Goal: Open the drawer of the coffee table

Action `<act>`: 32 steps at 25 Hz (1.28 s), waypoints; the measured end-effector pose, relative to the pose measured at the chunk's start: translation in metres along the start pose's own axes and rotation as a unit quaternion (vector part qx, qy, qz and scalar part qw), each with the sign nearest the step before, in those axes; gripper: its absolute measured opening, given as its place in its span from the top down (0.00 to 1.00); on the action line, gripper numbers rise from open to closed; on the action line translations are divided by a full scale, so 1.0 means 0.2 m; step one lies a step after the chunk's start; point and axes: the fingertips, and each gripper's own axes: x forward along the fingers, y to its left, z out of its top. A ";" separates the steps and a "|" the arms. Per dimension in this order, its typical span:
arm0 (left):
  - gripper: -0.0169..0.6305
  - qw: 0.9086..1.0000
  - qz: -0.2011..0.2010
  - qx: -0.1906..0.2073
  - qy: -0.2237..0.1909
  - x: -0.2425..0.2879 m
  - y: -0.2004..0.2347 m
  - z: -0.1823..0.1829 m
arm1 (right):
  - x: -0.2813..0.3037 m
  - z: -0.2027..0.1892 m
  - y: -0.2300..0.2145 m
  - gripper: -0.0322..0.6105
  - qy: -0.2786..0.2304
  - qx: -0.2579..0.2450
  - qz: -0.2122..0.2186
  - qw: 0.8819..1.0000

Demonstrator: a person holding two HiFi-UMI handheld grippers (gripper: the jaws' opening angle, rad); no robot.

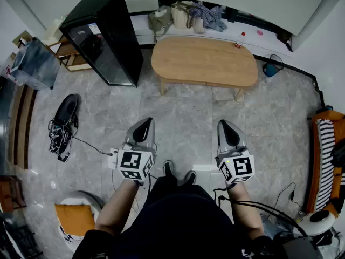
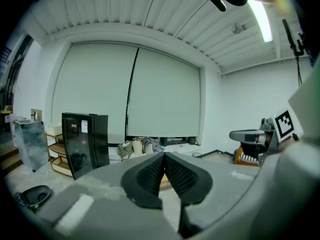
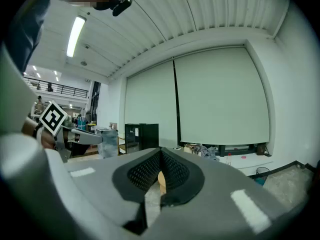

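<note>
Coffee table (image 1: 204, 61): oval wooden top on the grey floor, well ahead of you. Both your grippers are held well short of it.

Drawer: not made out from the head view. It is possibly in the table's near apron under the top, but too small to tell whether it sits in or out.

Left gripper (image 1: 143, 124): your jaws are closed, pads meeting, nothing between them. It is aimed toward the table's left end.

Right gripper (image 1: 226, 124): also closed tight and empty, aimed toward the table's right end. In the right gripper view a sliver of the table's wood shows beyond the pads.

Small bottle (image 1: 239, 40): standing on the table's far right edge.

Black cabinet (image 1: 105, 36): just left of the table.

Bags (image 1: 186, 15): on the ledge behind the table.

Your shoes (image 1: 178, 170): well short of the table.
</note>
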 end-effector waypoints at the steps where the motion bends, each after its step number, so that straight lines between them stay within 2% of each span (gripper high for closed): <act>1: 0.97 1.000 0.000 -0.001 0.000 0.00 0.01 0.00 | 0.01 0.00 0.00 0.95 0.001 -0.001 0.000 1.000; 18: 0.97 1.000 -0.012 -0.015 -0.005 0.03 0.41 -0.08 | 0.25 -0.03 0.20 0.95 0.006 -0.003 -0.025 1.000; 26: 0.97 1.000 -0.010 -0.026 0.009 0.14 0.48 -0.14 | 0.38 -0.09 0.16 0.95 0.016 0.016 -0.023 0.999; 32: 0.97 1.000 0.002 -0.017 0.015 0.30 0.57 -0.10 | 0.60 -0.10 0.08 0.95 0.011 0.031 -0.012 0.999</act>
